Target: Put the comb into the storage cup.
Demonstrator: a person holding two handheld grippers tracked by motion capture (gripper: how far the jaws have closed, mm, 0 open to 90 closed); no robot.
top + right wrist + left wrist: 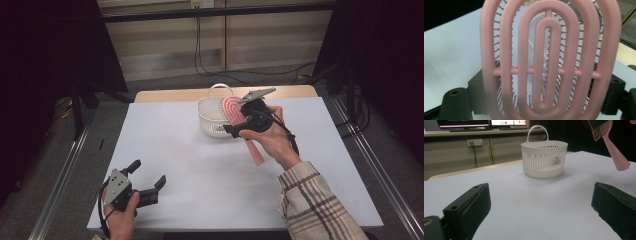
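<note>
- Left gripper (150, 187) idle at near table edge, jaws spread, nothing between.
- Right gripper (239, 125) clamped on pink hairbrush (234, 111), held up just beside white basket (212, 120), handle pointing back toward person.
- Carry step in hand, probably; next: lift over rim, lower in, release.
- Pale blue table cover (200, 170); beyond, wood-panel wall (165, 45), cables, dark curtains.
</note>
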